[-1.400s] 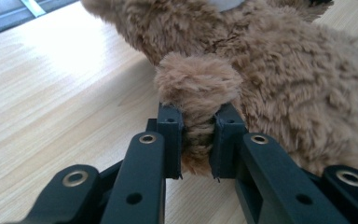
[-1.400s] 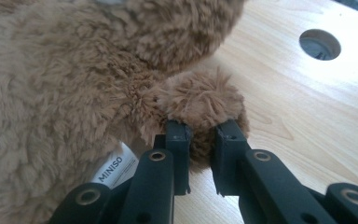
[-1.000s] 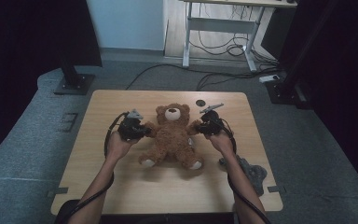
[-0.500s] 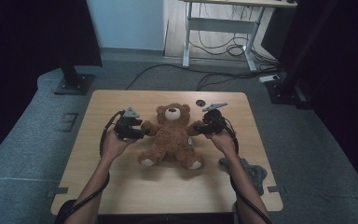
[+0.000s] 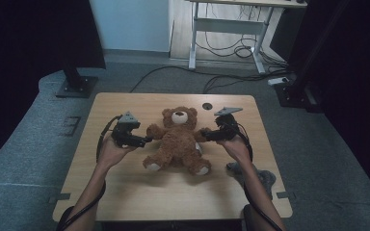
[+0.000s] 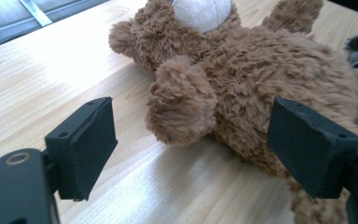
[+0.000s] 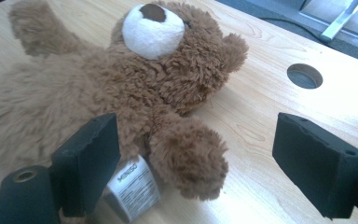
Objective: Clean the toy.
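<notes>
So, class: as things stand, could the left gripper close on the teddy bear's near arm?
Probably yes. The left gripper, whose jaws have just been opening, stands open with the teddy bear arm just ahead of the gap, untouched, with bare table beside it.

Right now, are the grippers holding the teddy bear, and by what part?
Nothing is held. Both the left gripper and right gripper have just opened; each of the teddy bear's arms lies between open jaws, untouched.

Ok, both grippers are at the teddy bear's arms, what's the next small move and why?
Probably draw both grippers back from the teddy bear. The left gripper and right gripper have just been opening; each paw sits between the jaws, untouched by the pads, and the bear lies on its back on the table, seemingly released.
</notes>
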`<state>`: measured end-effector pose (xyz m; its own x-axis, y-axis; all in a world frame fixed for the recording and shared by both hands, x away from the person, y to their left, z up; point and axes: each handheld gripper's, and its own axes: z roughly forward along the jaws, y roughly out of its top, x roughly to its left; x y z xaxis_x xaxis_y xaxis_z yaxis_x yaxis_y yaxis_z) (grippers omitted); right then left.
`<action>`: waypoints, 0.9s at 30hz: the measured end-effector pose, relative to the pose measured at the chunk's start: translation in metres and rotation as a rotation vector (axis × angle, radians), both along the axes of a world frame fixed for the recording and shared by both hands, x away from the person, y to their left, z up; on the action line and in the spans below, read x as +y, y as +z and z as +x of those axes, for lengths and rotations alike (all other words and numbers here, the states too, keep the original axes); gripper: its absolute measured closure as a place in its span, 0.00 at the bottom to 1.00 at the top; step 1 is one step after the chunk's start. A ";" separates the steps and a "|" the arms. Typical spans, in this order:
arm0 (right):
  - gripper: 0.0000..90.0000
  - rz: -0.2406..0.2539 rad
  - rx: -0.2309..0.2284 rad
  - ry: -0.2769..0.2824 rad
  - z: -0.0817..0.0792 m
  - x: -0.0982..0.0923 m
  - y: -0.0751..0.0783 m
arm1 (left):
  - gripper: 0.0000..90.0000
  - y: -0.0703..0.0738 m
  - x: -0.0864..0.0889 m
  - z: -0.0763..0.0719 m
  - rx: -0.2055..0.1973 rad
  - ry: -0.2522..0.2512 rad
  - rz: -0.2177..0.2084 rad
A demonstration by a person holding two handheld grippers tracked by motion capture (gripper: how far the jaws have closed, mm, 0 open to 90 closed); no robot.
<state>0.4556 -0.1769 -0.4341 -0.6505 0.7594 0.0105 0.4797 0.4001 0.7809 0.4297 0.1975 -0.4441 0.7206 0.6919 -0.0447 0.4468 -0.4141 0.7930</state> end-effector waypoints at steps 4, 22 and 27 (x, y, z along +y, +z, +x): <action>0.14 0.002 -0.005 0.008 -0.009 -0.005 0.005 | 0.15 0.005 0.006 -0.011 -0.012 -0.010 0.020; 0.00 -0.040 -0.022 -0.048 -0.065 -0.048 0.002 | 0.00 -0.009 0.043 -0.056 -0.053 0.063 0.108; 0.00 -0.040 -0.006 -0.083 -0.080 -0.066 -0.010 | 0.00 -0.024 0.051 -0.065 -0.032 0.074 0.115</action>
